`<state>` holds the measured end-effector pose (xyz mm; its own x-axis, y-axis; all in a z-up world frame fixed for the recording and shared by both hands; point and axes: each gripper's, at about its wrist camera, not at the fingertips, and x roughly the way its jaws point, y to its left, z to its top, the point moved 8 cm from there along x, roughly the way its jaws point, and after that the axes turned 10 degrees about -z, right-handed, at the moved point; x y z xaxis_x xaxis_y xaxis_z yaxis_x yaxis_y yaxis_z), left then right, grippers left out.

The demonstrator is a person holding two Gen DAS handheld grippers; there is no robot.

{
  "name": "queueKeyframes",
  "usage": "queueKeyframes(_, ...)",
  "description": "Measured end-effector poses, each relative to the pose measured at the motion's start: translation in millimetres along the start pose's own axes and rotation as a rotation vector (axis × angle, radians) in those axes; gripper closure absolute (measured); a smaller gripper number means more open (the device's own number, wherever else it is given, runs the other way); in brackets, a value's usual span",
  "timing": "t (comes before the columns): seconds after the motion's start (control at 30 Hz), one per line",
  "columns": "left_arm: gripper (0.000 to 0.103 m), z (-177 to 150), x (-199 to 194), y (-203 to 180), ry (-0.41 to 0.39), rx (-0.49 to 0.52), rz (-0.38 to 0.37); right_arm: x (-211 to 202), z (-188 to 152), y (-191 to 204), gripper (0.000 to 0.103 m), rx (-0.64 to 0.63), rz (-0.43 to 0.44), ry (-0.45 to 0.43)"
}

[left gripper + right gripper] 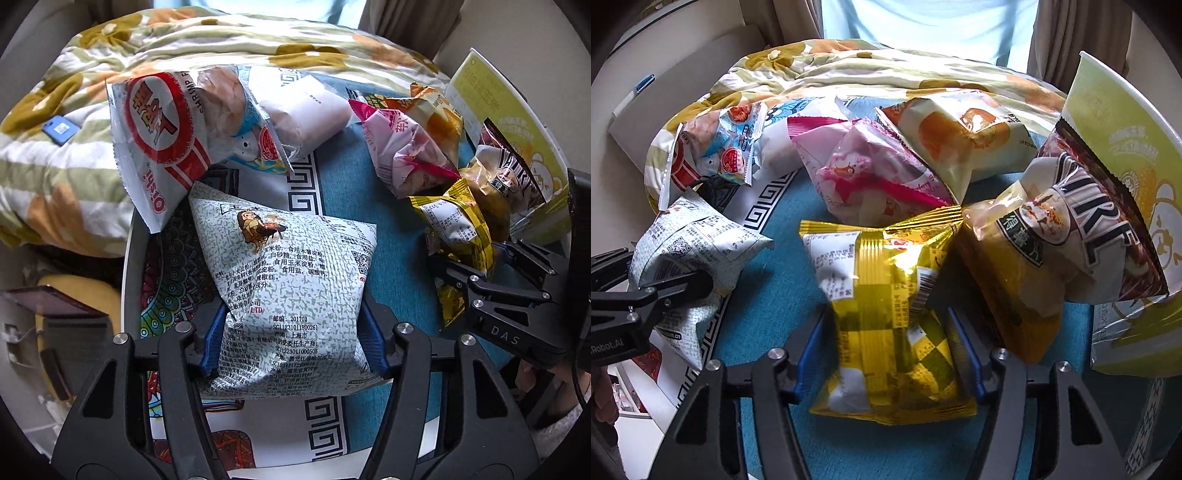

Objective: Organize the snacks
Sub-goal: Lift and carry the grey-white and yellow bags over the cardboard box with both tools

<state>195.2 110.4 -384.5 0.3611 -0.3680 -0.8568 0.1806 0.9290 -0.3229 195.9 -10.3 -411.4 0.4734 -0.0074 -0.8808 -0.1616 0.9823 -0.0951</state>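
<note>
You are looking at a gold foil packet (890, 325) at the centre of the right wrist view, its crinkled film glaring like a mirror, while the speckled white bag (291, 295) at the centre of the left wrist view is showing a duller, matt plastic skin. The quilt (55, 177) at the left of that view is lying as soft, rumpled cloth. The table cover (768, 288) at the left of the right wrist view is reading as flat, finely textured fabric, and the gripper fingers (212, 343) are showing matt black plastic with ribbed blue pads.

A round desk (783, 288) under a teal patterned cloth carries snack bags: a speckled bag (288, 280), a gold bag (886, 314), a pink bag (871, 181). A floral quilt (66, 162) lies over its far edge.
</note>
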Motion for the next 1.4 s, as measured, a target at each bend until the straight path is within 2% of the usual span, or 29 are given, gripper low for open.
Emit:
queueKeyframes(0.17,0.046,-4.8,-3.9,-2.6,-0.001,-0.005,-0.002,0.4,-1.3,1.8,0.056,0.004,0.011,-0.004)
queueKeyframes(0.4,0.046,-9.8,-11.8,-6.1,-0.011,-0.016,-0.013,-6.5,-6.8,2.6,0.058,0.021,0.036,-0.005)
queueKeyframes(0.8,0.046,7.3,-52.2,-27.6,-0.069,0.010,-0.020,-54.8,4.7,0.5,0.058,0.090,0.097,-0.059)
queueKeyframes(1.13,0.046,52.2,-95.9,-79.4,-0.161,0.106,-0.018,-122.9,23.6,-30.2,0.058,0.167,0.119,-0.157)
queueKeyframes(1.4,0.046,98.4,-103.8,-166.0,-0.224,0.147,-0.065,-166.0,34.9,-93.6,0.058,0.243,0.121,-0.249)
